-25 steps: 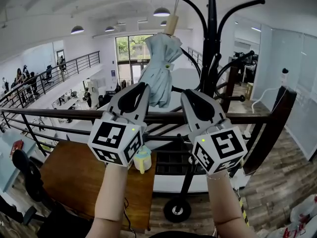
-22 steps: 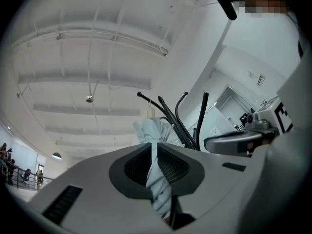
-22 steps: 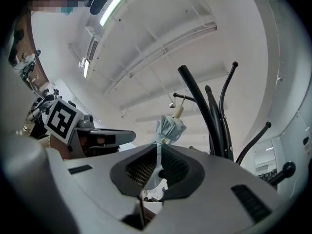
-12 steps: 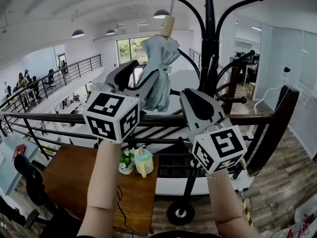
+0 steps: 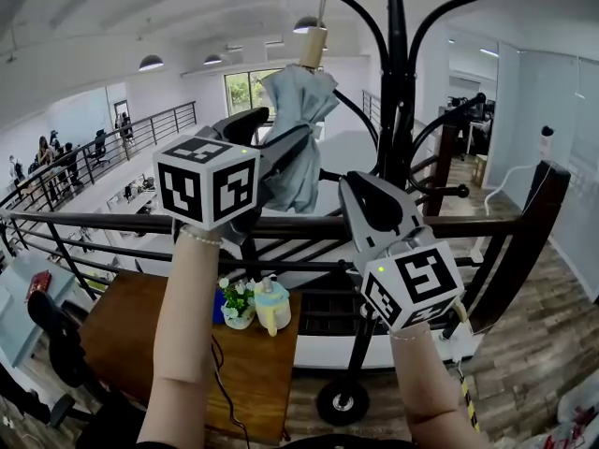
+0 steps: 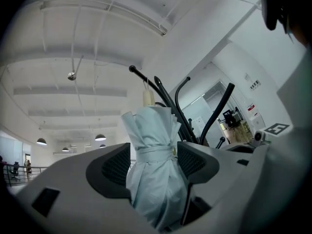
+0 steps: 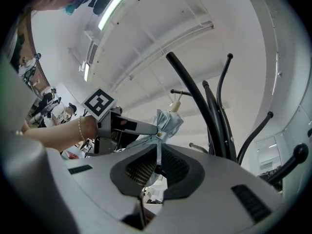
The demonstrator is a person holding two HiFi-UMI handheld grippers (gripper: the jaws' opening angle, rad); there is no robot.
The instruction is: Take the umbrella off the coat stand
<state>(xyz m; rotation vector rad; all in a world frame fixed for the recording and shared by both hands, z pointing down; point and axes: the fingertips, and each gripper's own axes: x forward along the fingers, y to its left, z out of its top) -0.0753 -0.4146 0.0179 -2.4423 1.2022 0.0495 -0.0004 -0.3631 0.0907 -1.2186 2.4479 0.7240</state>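
As the umbrella [image 6: 152, 130] hangs on the coat stand [image 5: 401, 82], the left hand-held gripper [image 6: 155, 162] is opening its jaws around it; right hand-held gripper [image 7: 157, 167] closed, empty

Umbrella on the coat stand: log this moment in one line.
umbrella: hanging on coat stand | left tongs: opening, umbrella between | right tongs: shut, empty

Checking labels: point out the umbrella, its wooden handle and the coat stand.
umbrella [image 6: 154, 179], left gripper view, folded canopy below the strap.
wooden handle [image 5: 313, 48], head view, its middle.
coat stand [image 5: 401, 68], head view, central pole.
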